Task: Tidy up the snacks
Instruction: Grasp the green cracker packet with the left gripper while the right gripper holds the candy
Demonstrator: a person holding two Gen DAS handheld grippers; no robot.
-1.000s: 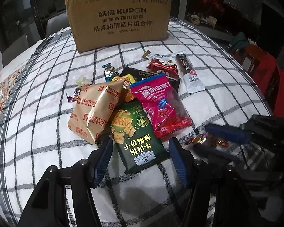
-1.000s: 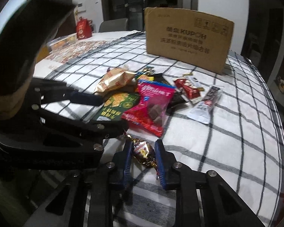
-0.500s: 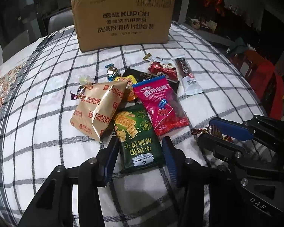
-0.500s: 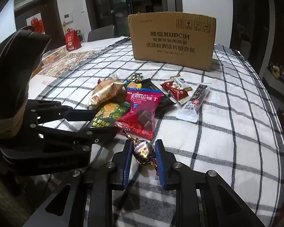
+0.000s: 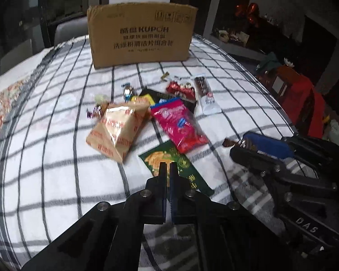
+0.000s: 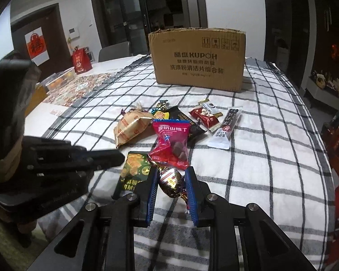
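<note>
My left gripper (image 5: 168, 167) is shut, its fingertips pinching the green cracker packet (image 5: 180, 164), which lies skewed just off the snack pile. In the right wrist view its finger reaches that packet (image 6: 133, 167) at the top edge. My right gripper (image 6: 171, 171) is shut on a foil-wrapped candy (image 6: 171, 179), held a little above the checked cloth (image 6: 260, 169). Beyond them lie a pink packet (image 6: 171, 142), a tan biscuit bag (image 5: 117, 128), a red packet (image 5: 180, 89) and a white-and-black bar (image 6: 226, 126). A cardboard box (image 6: 198, 58) stands at the far side.
Small wrapped candies (image 5: 97, 110) lie left of the biscuit bag, and a black packet (image 6: 192, 122) sits under the pink one. A red gift bag (image 6: 80, 61) and a basket (image 6: 61, 79) stand far left. A red-draped chair (image 5: 302, 103) is beside the table's right edge.
The left jaws have shut from wide open onto the green packet, which has turned and slid clear of the biscuit bag. Both grippers have risen slightly; the candy stays in the right one.
</note>
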